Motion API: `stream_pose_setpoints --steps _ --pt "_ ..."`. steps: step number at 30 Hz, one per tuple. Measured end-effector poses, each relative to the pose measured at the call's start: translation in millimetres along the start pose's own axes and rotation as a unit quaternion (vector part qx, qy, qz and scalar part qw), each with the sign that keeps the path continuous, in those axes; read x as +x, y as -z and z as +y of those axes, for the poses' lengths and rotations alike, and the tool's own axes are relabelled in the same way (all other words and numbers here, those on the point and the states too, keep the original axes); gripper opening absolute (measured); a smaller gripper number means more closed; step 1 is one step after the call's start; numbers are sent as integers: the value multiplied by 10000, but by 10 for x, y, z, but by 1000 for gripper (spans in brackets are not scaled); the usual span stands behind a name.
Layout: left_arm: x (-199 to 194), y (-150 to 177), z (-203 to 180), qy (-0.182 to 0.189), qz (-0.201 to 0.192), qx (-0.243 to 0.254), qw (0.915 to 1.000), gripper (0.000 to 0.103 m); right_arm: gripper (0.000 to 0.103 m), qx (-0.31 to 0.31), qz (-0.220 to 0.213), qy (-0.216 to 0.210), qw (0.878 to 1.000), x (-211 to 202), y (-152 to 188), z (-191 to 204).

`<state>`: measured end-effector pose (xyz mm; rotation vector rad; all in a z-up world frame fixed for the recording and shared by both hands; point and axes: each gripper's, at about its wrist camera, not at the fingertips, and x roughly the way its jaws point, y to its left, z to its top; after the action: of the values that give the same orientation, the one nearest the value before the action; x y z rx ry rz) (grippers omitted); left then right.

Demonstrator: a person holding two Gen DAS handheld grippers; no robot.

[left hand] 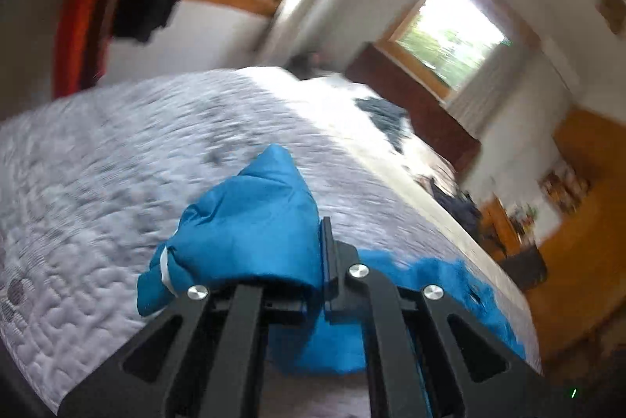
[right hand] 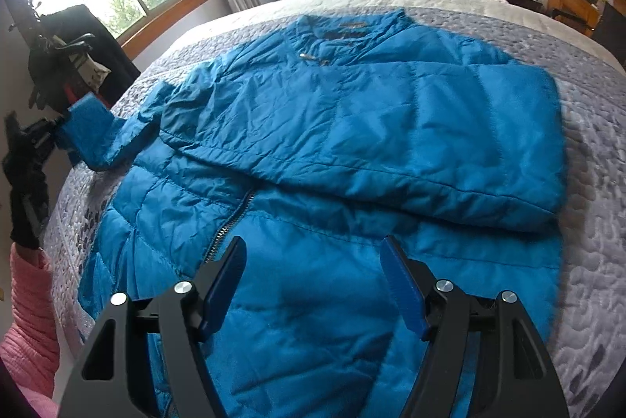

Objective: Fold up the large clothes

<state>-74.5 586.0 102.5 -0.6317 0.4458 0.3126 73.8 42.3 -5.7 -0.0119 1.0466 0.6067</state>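
Blue puffy jacket (right hand: 313,160) spread flat on the bed (right hand: 587,183), filling the middle of the right wrist view, collar toward 12 o'clock, hem toward 6 o'clock. One sleeve (right hand: 391,128) already laid across the chest, from 9 o'clock over to 3 o'clock. Zipper (right hand: 231,218) open near the centre, just beyond the right gripper (right hand: 313,285).

Right gripper hanging above the lower part of the jacket, fingers wide apart, holding nothing. Left gripper (left hand: 274,261) closed tight on the cuff (left hand: 242,218) of the other sleeve, lifted off the bed at 9 o'clock in the right wrist view. Left view blurred, so fine detail there unclear.

Probably light and very soft, filled with padding, so no risk of damage. Smooth shell likely slippery, and springy enough to unfold again. Best to take hold at a cuff, a seam or the hem edge, where the cloth is thin enough to pinch firmly. Thick padded parts likely to slip out.
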Motion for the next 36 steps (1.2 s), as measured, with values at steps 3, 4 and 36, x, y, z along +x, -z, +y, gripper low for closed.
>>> stream_pose_setpoints --steps 3,4,36 --pt "-24 140 -563 347 79 499 9981 3 71 44 -100 127 9999 -89 34 -78" --pt "-9 197 -686 421 106 616 9972 3 71 70 -142 160 9997 -121 45 -115" --pt "935 2136 -2665 2270 2593 2520 9043 41 73 798 -351 45 9962 -253 65 -696"
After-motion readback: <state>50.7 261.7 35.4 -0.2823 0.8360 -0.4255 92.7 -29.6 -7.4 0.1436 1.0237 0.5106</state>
